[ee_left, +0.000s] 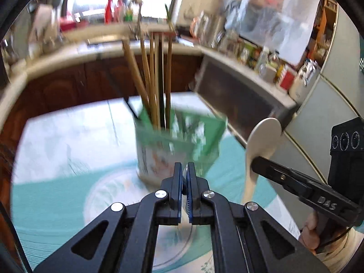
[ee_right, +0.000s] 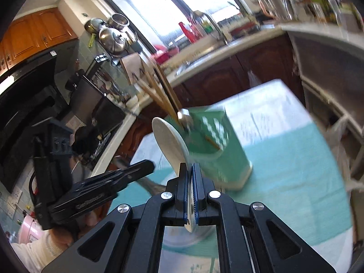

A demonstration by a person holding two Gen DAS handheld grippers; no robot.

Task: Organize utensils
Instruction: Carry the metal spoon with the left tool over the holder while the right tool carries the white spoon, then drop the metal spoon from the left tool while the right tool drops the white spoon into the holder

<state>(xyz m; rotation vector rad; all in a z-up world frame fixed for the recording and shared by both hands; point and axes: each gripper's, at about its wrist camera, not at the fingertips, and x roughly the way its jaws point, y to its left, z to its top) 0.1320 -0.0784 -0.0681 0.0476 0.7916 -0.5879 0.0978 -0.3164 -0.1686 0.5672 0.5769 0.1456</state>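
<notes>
Right gripper point(ee_right: 190, 170) clamps the flat handle of a white spoon point(ee_right: 169, 140), blue-edged pads pressed to both faces; the broad oval bowl of the spoon stands up and to the left of the fingertips, matte and smooth. From the left wrist view the same spoon point(ee_left: 264, 136) shows its pale bowl above the black fingers of the right gripper point(ee_left: 256, 162), the handle running down below them.

Left gripper point(ee_left: 184, 167) has its jaws drawn together with only a thin sliver between the pads; something slim and pale glints in that gap, but what it is cannot be made out. In the right wrist view the left gripper point(ee_right: 145, 167) comes in from the left, and a grey metal handle point(ee_right: 145, 182) runs beneath its tip; contact unclear.

Green-and-white utensil holder point(ee_left: 179, 145) stands on a teal woven mat point(ee_left: 52, 195) over a pale table point(ee_left: 68, 125). Boxy, rounded corners, printed pattern smeared by blur. Wooden chopsticks point(ee_left: 154, 75) rise from it in a loose fan, long and slim. A shiny metal utensil point(ee_right: 185, 116) shows at the holder's rim in the right wrist view.

Counter, cupboards and window behind are blurred; a hand point(ee_left: 310, 232) is cut off at the frame edge.
</notes>
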